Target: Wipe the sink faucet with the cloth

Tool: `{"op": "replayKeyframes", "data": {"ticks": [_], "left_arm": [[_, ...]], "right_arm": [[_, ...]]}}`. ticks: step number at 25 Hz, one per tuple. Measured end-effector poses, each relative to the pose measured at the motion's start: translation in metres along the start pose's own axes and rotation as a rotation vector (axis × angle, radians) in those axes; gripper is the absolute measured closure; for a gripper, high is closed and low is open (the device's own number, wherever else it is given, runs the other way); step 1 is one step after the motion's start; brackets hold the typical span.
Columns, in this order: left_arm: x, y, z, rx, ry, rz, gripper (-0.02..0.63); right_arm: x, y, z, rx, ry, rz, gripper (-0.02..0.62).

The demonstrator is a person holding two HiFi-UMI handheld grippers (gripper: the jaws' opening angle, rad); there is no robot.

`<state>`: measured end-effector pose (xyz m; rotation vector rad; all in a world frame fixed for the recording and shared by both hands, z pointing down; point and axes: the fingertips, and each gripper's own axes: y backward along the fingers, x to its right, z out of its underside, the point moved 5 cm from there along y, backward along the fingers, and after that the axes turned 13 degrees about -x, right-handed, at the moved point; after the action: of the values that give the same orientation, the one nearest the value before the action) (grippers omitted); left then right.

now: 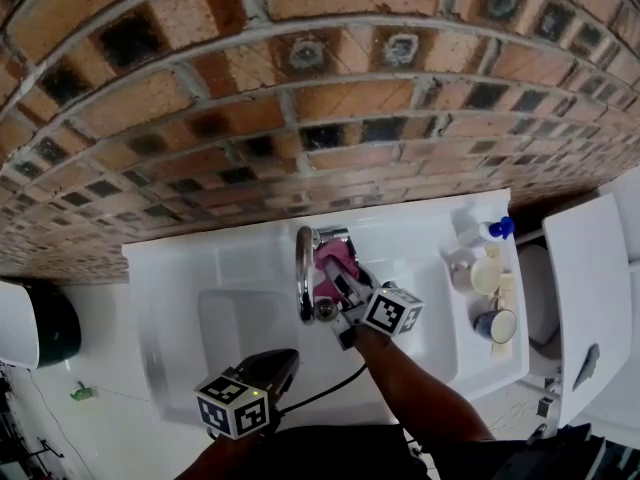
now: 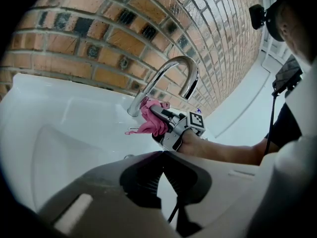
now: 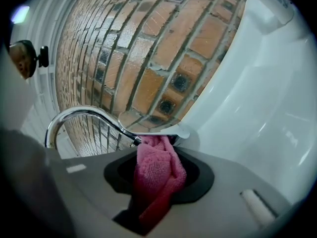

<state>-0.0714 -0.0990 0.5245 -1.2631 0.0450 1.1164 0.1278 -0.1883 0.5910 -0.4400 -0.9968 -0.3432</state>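
Note:
A curved chrome faucet [image 1: 303, 268] [image 2: 168, 71] [image 3: 79, 114] stands at the back of a white sink [image 1: 180, 268]. My right gripper [image 1: 335, 273] [image 2: 157, 112] [image 3: 156, 148] is shut on a bunched pink cloth [image 1: 337, 258] [image 2: 151, 122] [image 3: 156, 175]. The cloth presses against the faucet's base, right of the spout. My left gripper [image 1: 283, 360] [image 2: 163, 155] hovers over the sink's front edge, away from the faucet. Its jaws look shut, with nothing between them.
A brick wall [image 1: 300, 98] rises behind the sink. On the sink's right ledge stand a blue-capped spray bottle [image 1: 490, 231] and two cups [image 1: 486, 275] [image 1: 495, 323]. A white fixture [image 1: 590, 298] lies to the right, a dark bin [image 1: 50, 323] to the left.

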Motion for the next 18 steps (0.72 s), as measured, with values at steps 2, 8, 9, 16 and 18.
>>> {"op": "replayKeyframes", "data": {"ticks": [2,8,9,16,18], "left_arm": [[-0.001,-0.001,0.001,-0.006,0.003,-0.002,0.603],[-0.002,-0.005,0.003,-0.021,0.006,-0.001,0.603],[-0.002,-0.005,0.003,-0.023,0.007,0.0,0.603],[-0.002,-0.006,0.004,-0.032,0.001,0.001,0.603],[-0.002,-0.006,0.006,-0.033,0.002,0.001,0.603]], "right_arm": [[0.005,0.0,0.005,-0.015,-0.015,0.009,0.462],[0.021,0.004,0.021,-0.04,-0.095,0.039,0.462],[0.023,0.005,0.023,-0.04,-0.103,0.04,0.462],[0.023,0.005,0.032,-0.051,-0.108,0.045,0.462],[0.019,0.0,0.036,-0.069,-0.099,0.043,0.462]]}}
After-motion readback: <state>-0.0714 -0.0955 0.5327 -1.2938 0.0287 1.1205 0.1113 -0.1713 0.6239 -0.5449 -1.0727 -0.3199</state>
